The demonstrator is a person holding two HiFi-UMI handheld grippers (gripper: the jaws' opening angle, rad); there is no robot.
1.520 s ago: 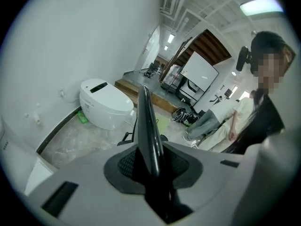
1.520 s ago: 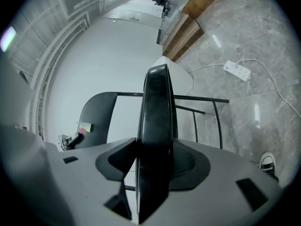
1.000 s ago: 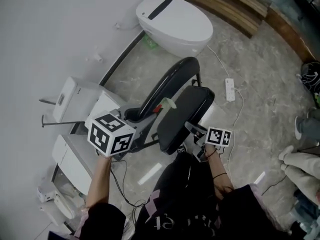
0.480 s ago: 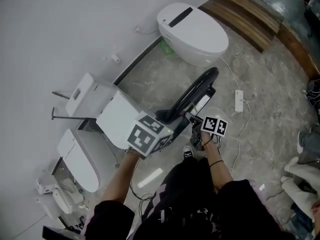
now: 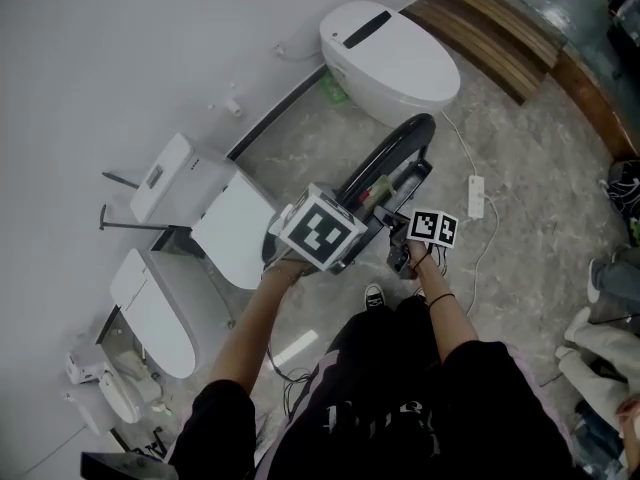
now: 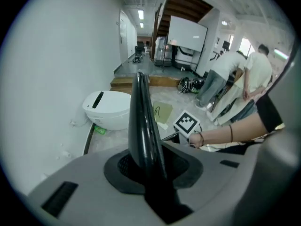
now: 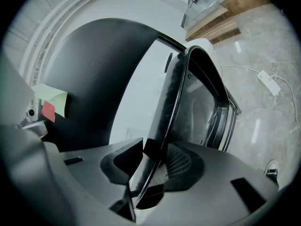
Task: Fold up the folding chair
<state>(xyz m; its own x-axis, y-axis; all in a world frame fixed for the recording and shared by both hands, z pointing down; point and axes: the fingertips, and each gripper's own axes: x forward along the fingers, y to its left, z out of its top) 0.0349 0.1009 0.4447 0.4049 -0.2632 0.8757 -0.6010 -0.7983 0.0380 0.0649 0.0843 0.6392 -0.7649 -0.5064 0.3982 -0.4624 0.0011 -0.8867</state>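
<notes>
The black padded folding chair (image 5: 392, 156) stood on the grey marbled floor (image 5: 520, 168) near a white toilet (image 5: 390, 53), its seat lying almost flat against the backrest. The left hand-held gripper (image 6: 149, 173) pinched the backrest's top edge. The right hand-held gripper (image 7: 151, 168), its jaws just closing, nipped the seat's thin rim. The fold looked to be in its last stage; next, I judged, the two halves needed pressing fully together.

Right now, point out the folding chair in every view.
Head view: folding chair at centre, slanting toward upper right.
Left gripper view: folding chair at centre, upright in the left claw.
Right gripper view: folding chair fills left and centre.
Shared landmark: wooden step beyond it in all three.
</notes>
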